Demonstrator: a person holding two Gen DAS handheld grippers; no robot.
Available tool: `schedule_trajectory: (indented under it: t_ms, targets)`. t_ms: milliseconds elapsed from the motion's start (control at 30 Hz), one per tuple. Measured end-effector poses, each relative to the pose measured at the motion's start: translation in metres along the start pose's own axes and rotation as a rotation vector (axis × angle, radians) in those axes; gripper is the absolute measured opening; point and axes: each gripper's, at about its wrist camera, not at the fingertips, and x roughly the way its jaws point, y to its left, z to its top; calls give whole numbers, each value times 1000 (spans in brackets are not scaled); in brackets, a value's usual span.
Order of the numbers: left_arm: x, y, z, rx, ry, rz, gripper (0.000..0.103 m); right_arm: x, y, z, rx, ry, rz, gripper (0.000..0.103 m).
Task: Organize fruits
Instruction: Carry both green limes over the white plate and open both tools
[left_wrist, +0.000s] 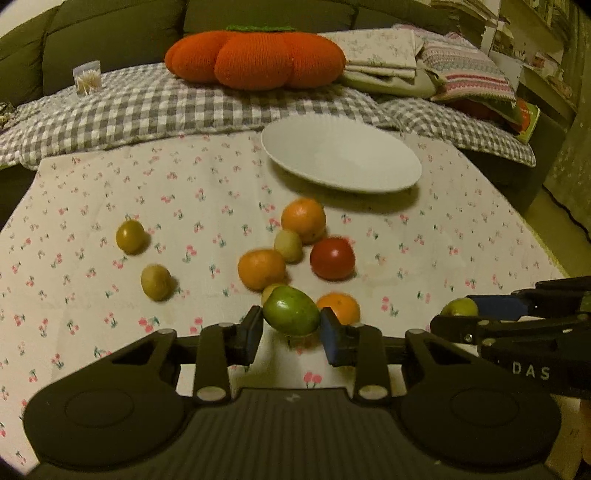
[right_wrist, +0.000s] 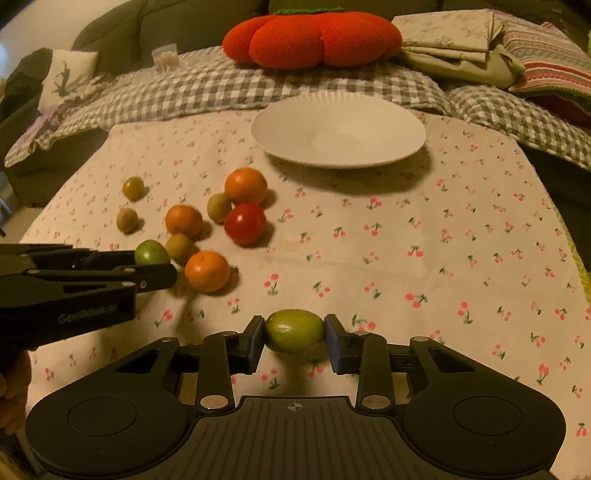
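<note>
My left gripper (left_wrist: 291, 326) is shut on a green fruit (left_wrist: 291, 311), held just above the cherry-print cloth; it also shows in the right wrist view (right_wrist: 151, 253). My right gripper (right_wrist: 294, 334) is shut on a yellow-green fruit (right_wrist: 294, 330), seen from the side in the left wrist view (left_wrist: 459, 307). An empty white plate (left_wrist: 341, 158) (right_wrist: 338, 134) sits at the far side. On the cloth lie three oranges (left_wrist: 303, 218) (left_wrist: 261, 268) (left_wrist: 340, 308), a red tomato (left_wrist: 332, 258) and several small olive-green fruits (left_wrist: 130, 236) (left_wrist: 156, 281) (left_wrist: 288, 245).
A checked blanket (left_wrist: 147, 107) borders the far side of the cloth, with an orange pumpkin cushion (left_wrist: 255, 57), folded linens (left_wrist: 384, 55) and a small clear box of toothpicks (left_wrist: 88, 78) on it. A sofa stands behind. The cloth's right edge drops off near my right gripper.
</note>
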Motion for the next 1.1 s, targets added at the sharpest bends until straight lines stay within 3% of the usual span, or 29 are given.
schedule_trajectory:
  t_ms: [267, 500, 867, 1100]
  targets:
    - [-7, -10, 37, 41, -83, 9, 32, -4, -14, 29, 20, -64, -31, 33]
    - [13, -25, 76, 99, -136, 12, 32, 5, -35, 57, 33, -106, -66, 33]
    - [65, -30, 104, 117, -133, 3, 32, 23, -61, 94, 7, -157, -143, 33]
    - [92, -26, 114, 128, -136, -29, 32, 43, -64, 115, -59, -195, -144, 33]
